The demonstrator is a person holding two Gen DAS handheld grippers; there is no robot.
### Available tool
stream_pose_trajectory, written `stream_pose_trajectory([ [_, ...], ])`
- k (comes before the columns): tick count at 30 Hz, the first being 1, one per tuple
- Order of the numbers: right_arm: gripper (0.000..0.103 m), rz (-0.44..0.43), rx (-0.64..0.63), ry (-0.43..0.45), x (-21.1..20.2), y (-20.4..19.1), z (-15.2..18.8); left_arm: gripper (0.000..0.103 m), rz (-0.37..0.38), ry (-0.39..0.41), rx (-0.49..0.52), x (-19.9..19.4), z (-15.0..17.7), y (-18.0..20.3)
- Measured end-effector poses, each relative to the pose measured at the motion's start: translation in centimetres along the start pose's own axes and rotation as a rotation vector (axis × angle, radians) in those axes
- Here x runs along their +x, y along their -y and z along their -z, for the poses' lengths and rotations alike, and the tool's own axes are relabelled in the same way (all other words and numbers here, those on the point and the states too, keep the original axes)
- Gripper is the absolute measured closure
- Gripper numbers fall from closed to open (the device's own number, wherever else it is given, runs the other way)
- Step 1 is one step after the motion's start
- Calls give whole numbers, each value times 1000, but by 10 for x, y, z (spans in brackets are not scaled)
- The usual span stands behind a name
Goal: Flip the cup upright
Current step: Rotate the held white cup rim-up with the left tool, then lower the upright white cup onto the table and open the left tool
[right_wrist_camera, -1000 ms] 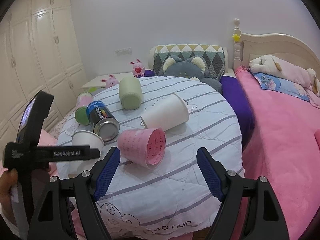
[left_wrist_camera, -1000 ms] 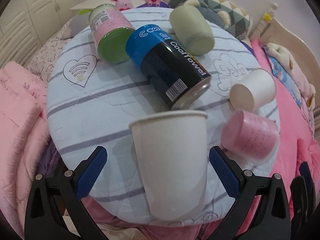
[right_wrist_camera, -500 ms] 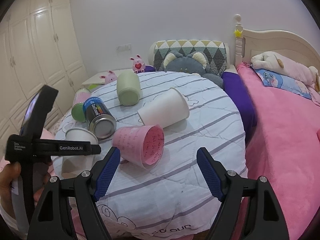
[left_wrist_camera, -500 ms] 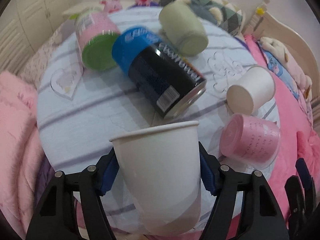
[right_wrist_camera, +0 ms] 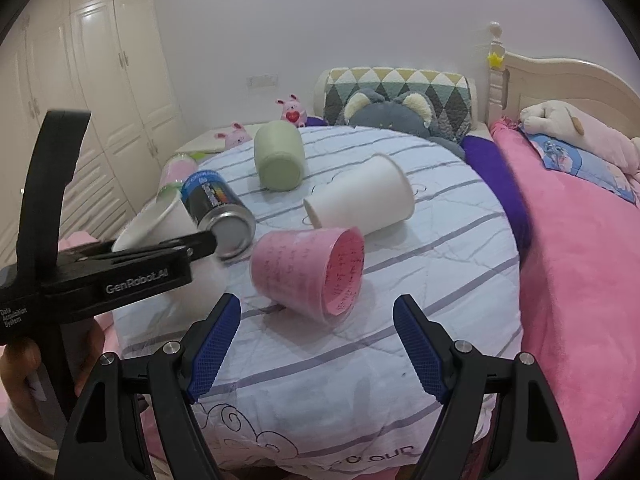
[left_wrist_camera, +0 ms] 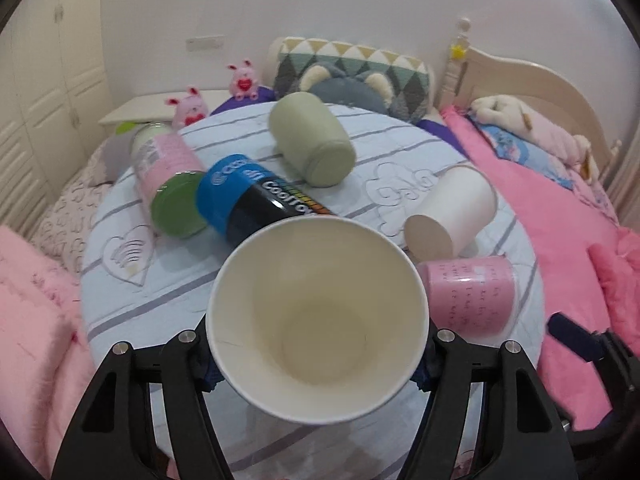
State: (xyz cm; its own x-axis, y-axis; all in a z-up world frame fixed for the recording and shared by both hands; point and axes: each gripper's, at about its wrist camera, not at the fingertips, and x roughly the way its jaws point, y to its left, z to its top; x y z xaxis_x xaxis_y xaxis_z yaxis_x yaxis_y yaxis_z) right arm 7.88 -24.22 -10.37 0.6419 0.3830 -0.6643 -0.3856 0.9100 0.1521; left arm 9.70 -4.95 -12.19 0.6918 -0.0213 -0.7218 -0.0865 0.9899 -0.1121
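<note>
My left gripper is shut on a white paper cup, lifted off the table and tilted so its open mouth faces the camera. The cup and the left gripper also show at the left of the right wrist view. A second white paper cup lies on its side. A pink cup lies on its side. My right gripper is open and empty, just in front of the pink cup.
On the round striped table lie a blue-black can, a pink jar with a green lid and a pale green cup. A pink bed is at the right, cushions behind.
My left gripper closed on the upright white cup, lifted it and tipped it so its mouth faces the camera. The right gripper moved slightly closer to the pink cup.
</note>
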Motion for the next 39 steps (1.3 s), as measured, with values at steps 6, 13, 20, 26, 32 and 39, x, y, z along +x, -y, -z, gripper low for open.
stream_pose_trajectory([
  [6, 23, 10, -5, -22, 4, -4, 5, 34, 32, -18, 33, 8, 3, 10],
  [13, 23, 25, -4, -19, 3, -6, 3, 8, 38, 13, 69, -3, 1, 14],
  [20, 23, 47, -17, -5, -3, -14, 1, 5, 63, 64, 105, -29, 3, 9],
  [26, 23, 70, -32, 27, -16, -26, -4, 3, 27, 126, 151, -64, 8, -7],
  [32, 23, 119, -40, 61, -31, -38, -3, 1, 48, 186, 138, -92, 12, -31],
  [39, 23, 162, -10, 156, -62, -56, -4, 0, 50, 234, 147, -122, 20, -52],
])
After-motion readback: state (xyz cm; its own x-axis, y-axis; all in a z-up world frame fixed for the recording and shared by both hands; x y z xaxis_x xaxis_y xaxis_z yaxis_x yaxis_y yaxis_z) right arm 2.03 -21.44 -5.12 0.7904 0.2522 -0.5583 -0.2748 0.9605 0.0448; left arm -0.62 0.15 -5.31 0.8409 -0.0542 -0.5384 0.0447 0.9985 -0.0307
